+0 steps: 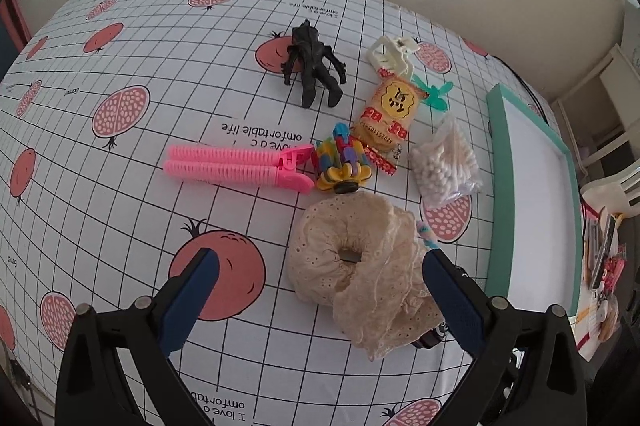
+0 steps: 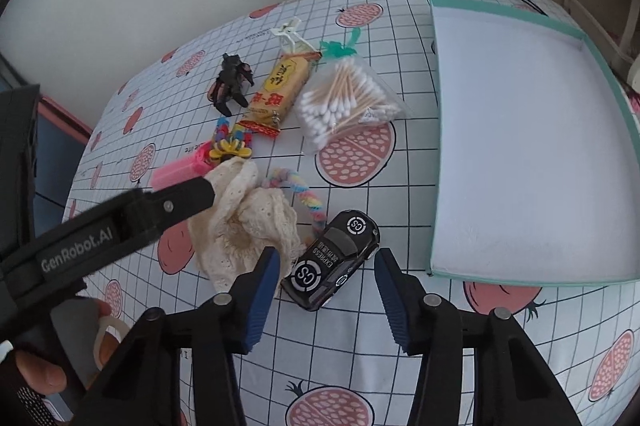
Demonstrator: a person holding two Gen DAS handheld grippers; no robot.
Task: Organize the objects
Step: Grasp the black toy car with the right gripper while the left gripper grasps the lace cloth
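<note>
Two claws: both mine, both spread wide, nothing gripped in either.
Left claw (image 1: 320, 278): blue pads well apart, hanging over the cream lace scrunchie (image 1: 356, 266); right pad sits at the scrunchie's right edge, whether it touches I cannot tell.
Right claw (image 2: 326, 290): pads apart on either side of the black toy car (image 2: 334, 262), gap visible on both sides, car flat on the desk (image 2: 400, 366).
Toy car: just beside the scrunchie's right edge, near the front left corner of the tray.
Tray (image 2: 432, 146): teal rim, white inside, on the right part of the desk.
Pastel twisted cord (image 2: 304, 194): pokes out from behind the scrunchie, next to the car.
Cotton swab bag (image 2: 344, 102): left of the tray, near it.
Snack packet (image 1: 386, 122): between the swab bag and the black figure (image 1: 314, 68).
White hair clip (image 1: 394, 54): at the far end of the packet.
Green clip (image 1: 434, 94): tucked between packet and swab bag.
Pink comb clip (image 1: 236, 166): lying flat, left of the multicolour toy (image 1: 340, 162).
Multicolour toy: just behind the scrunchie, touching the packet's near end.
Desk cover: white grid cloth with pomegranate print.
</note>
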